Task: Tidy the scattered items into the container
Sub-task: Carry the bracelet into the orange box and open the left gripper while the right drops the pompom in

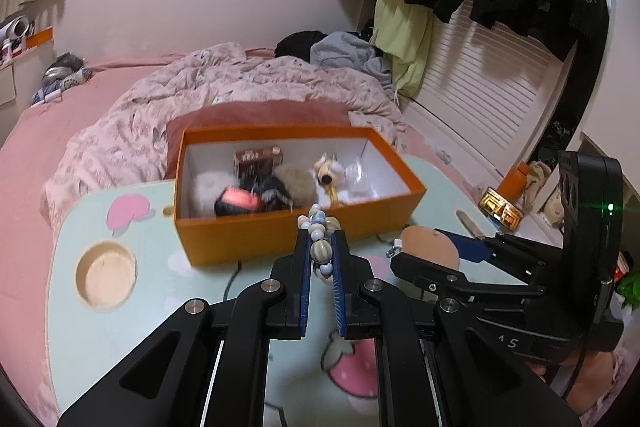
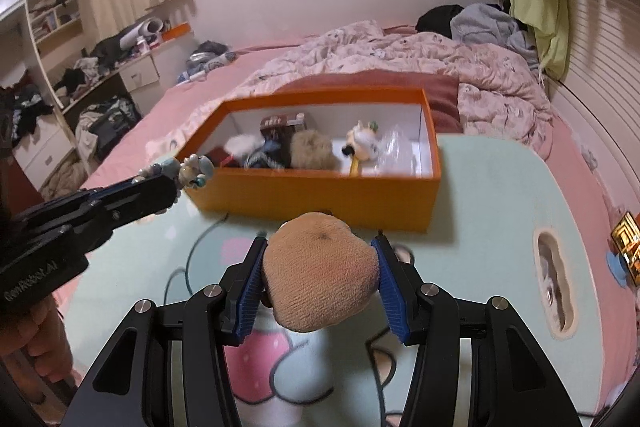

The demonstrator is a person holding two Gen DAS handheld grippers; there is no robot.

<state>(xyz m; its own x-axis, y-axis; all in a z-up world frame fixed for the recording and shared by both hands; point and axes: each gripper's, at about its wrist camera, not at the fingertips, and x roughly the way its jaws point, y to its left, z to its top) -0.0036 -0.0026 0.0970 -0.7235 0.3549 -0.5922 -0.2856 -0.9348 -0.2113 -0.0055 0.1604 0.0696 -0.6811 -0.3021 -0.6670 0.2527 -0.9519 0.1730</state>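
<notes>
One orange box, open-topped, is sitting on a pale green lap table at the far edge, against the pink bed. Inside it, about six items are lying: a brown carton, two fluffy balls, one dark bundle, one small white toy, some clear wrapping; the exact count is uncertain through blur.

One bead bracelet and one tan plush toy are hanging above the table, just short of the box's near wall. Bare table is lying open to left and right of the box.

The left gripper is pressing its fingers nearly together, pinching the bracelet. The right gripper is standing partly spread, its pads squeezing both sides of the plush toy.
</notes>
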